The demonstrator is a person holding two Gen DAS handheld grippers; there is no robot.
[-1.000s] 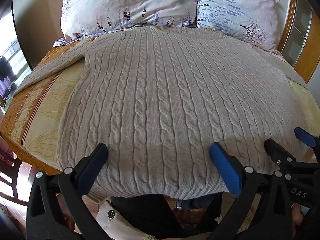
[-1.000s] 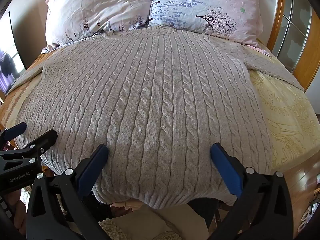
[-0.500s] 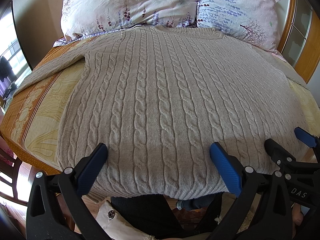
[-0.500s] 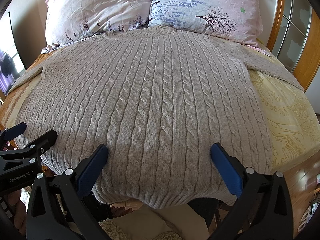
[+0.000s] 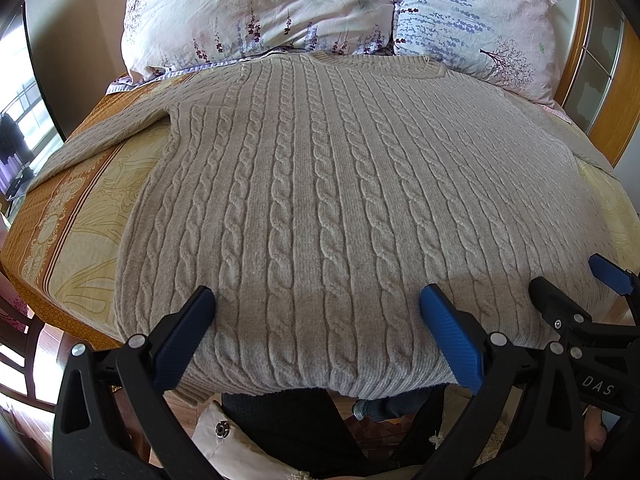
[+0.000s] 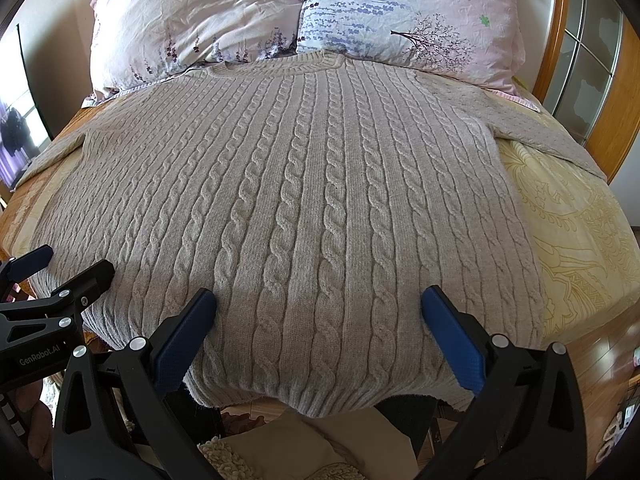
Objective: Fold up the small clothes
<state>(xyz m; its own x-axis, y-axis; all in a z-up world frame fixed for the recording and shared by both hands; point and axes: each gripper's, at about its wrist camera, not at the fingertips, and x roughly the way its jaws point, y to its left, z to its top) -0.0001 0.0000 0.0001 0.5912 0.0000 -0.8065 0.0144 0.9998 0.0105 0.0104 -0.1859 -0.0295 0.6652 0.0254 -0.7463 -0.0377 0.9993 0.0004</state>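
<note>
A beige cable-knit sweater [image 5: 320, 200] lies flat on the bed, neck toward the pillows, hem hanging over the near edge. It also shows in the right wrist view [image 6: 304, 208]. Its left sleeve [image 5: 100, 140] and right sleeve [image 6: 540, 136] spread sideways. My left gripper [image 5: 316, 300] is open above the hem's left half, empty. My right gripper [image 6: 318, 300] is open above the hem's right half, empty. Each gripper appears at the edge of the other's view: the right one [image 5: 572, 280] and the left one [image 6: 76, 264].
Two floral pillows [image 5: 260, 12] [image 6: 408, 20] lean at the head of the bed. The yellow and orange patterned bedspread [image 5: 72, 232] [image 6: 576, 232] shows on both sides. A wooden headboard frame [image 6: 556, 28] is at the right. Wooden floor [image 6: 600, 364] lies below the bed edge.
Both grippers have crept slightly forward over the hem. The sweater has not moved and both grippers stay open.
</note>
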